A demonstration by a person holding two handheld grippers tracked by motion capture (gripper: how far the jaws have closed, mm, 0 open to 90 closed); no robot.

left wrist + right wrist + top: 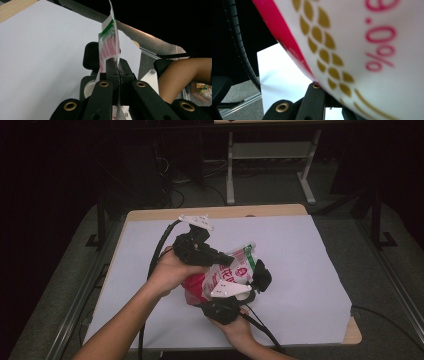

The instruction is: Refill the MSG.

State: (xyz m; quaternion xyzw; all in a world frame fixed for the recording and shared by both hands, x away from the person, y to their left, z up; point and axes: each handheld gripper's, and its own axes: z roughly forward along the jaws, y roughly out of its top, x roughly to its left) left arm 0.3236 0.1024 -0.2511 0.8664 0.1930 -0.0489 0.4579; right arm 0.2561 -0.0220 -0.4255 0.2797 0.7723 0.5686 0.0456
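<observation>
A plastic bag [236, 266], white with red print, a green stripe and a red lower part, is held above the middle of the table between both grippers. My left gripper [226, 259] reaches in from the left. In the left gripper view my left gripper [117, 65] is shut on the bag's thin edge, and the bag [109, 37] stands up past its tips. My right gripper [226, 301] comes from below and the near side. Up close, the bag [367, 50] with its gold pattern lies over my right gripper [328, 98], whose jaws look closed at its lower edge.
A white sheet [300, 265] covers the wooden table [353, 334]. Black cables trail from both grippers toward the near edge. Beyond the far edge are desk legs [230, 175] and cables on a grey floor. The room around is dark.
</observation>
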